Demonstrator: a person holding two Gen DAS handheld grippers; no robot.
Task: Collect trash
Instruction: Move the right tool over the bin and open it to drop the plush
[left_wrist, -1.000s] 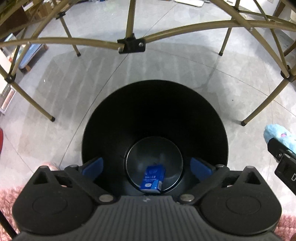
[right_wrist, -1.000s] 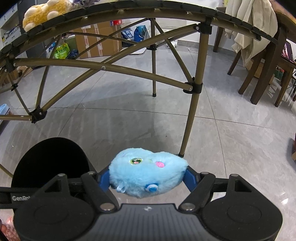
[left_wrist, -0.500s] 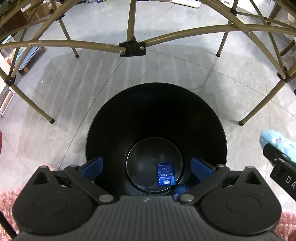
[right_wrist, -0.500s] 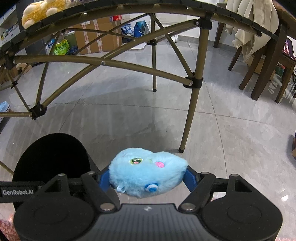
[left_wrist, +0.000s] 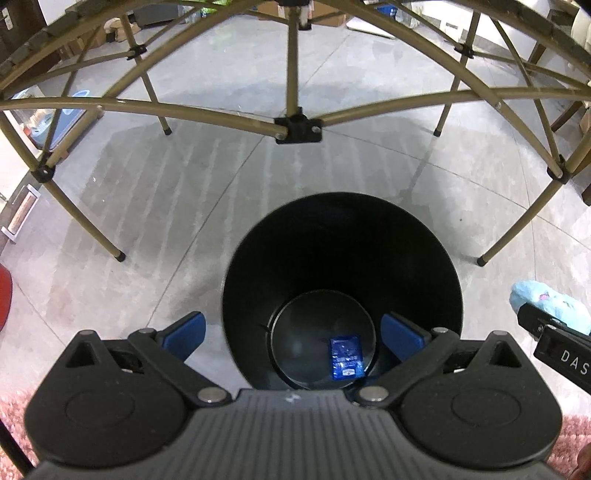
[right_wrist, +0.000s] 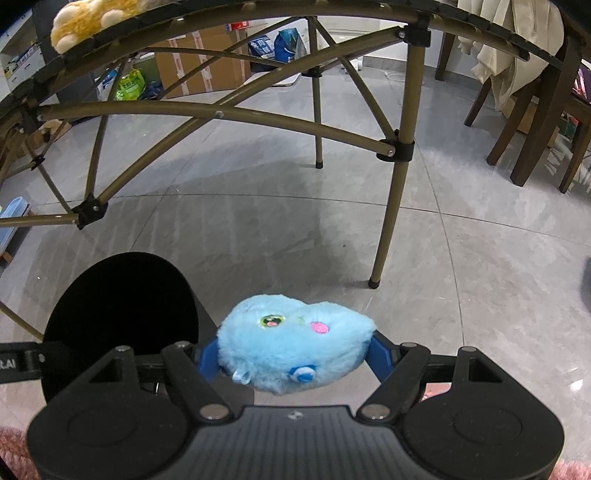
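Right hand-held gripper (right_wrist: 293, 360) clamped on blue plush toy (right_wrist: 295, 350); bin (right_wrist: 118, 317) sits to its left. Left hand-held gripper (left_wrist: 291, 332) open, empty, over bin.

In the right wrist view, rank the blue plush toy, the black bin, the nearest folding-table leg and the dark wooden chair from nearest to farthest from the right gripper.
1. Blue plush toy: gripped between the right gripper pads.
2. Black bin: on the floor just left of the gripper.
3. Folding-table leg: ahead, slightly right.
4. Dark wooden chair: far right, at the back.
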